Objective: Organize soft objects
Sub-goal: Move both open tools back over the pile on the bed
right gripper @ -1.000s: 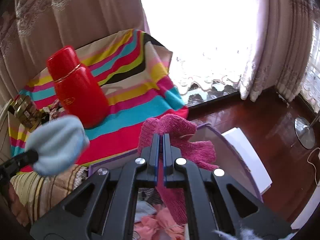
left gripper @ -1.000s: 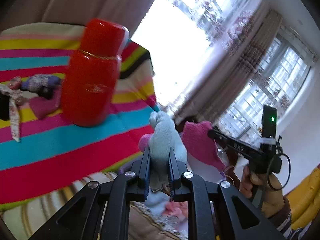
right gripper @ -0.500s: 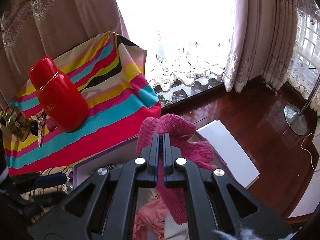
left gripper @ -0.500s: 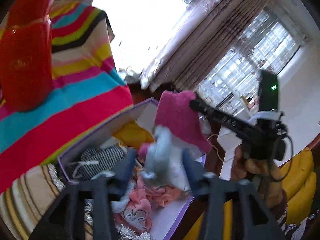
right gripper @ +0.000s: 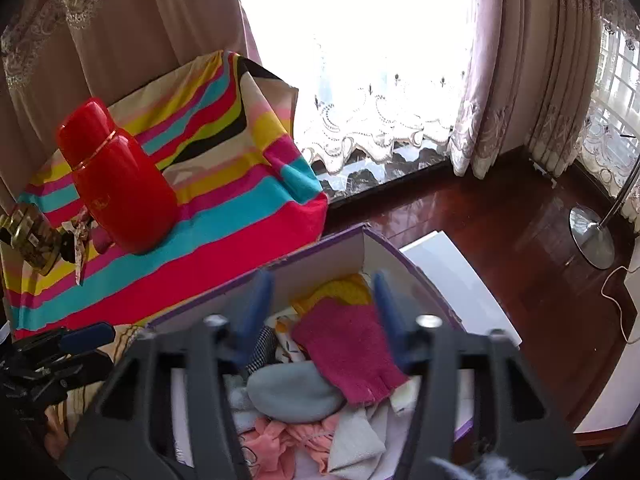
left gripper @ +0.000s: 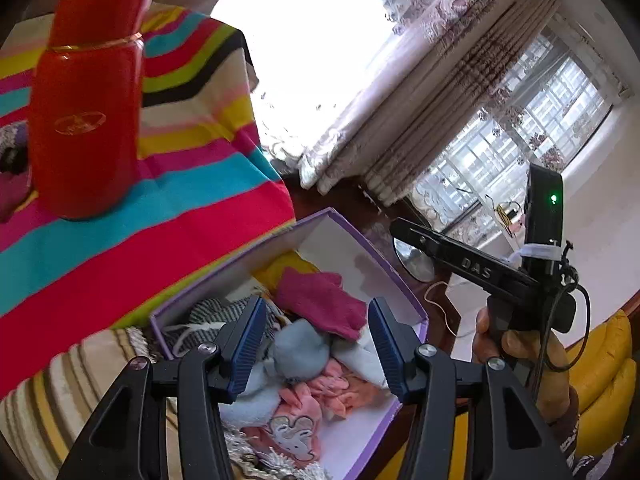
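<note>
A purple-edged white box [left gripper: 404,286] [right gripper: 320,250] holds several soft items. A magenta knit glove [left gripper: 320,300] [right gripper: 348,350] lies on top, and a pale blue soft item [left gripper: 300,350] [right gripper: 292,392] lies beside it, with pink baby clothes [left gripper: 320,394] below. My left gripper [left gripper: 316,338] is open and empty just above the box. My right gripper [right gripper: 320,312] is open and empty over the box; it also shows in the left wrist view [left gripper: 408,232], off to the right.
A red thermos [left gripper: 86,108] [right gripper: 116,180] stands on a table under a striped cloth [left gripper: 160,220] [right gripper: 224,208] left of the box. A white lid [right gripper: 460,276] lies on the dark wood floor. Curtains [right gripper: 520,80] and a lamp base [right gripper: 592,238] are beyond.
Both grippers have opened. The left let go of the pale blue item and the right let go of the magenta glove; both now lie in the box.
</note>
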A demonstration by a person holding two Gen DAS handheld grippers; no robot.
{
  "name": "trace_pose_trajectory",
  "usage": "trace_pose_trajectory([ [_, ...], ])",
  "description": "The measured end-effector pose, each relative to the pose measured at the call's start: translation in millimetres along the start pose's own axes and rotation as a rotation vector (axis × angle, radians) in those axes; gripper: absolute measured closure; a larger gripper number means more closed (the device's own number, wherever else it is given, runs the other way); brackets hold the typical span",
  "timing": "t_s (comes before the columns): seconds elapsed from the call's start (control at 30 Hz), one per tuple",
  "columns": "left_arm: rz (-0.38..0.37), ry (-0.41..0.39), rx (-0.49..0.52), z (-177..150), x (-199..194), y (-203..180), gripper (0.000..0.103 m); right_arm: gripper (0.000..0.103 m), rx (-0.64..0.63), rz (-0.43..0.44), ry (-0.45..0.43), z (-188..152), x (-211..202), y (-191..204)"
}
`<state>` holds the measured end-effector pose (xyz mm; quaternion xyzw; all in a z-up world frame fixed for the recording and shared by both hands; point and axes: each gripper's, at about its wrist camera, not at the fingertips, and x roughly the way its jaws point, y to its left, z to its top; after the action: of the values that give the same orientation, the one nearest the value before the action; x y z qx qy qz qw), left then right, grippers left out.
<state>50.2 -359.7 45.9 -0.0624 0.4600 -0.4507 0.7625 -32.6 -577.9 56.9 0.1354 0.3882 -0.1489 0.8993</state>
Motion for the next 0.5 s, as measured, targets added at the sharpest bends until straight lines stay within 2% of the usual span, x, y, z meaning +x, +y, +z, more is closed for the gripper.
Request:
trace_pose_trajectory([
  [0.3,0.077,-0.117,0.001,7.6,-36.2,21.2,0.049,0.042,-0.083,0.056,0.012,1.0,-1.6,39.1],
  [0.5,0.141,-0.195,-0.065,15.6,-69.1,58.7,0.049,0.042,-0.166,0.130,0.036,-5.4,2.2,86.2],
])
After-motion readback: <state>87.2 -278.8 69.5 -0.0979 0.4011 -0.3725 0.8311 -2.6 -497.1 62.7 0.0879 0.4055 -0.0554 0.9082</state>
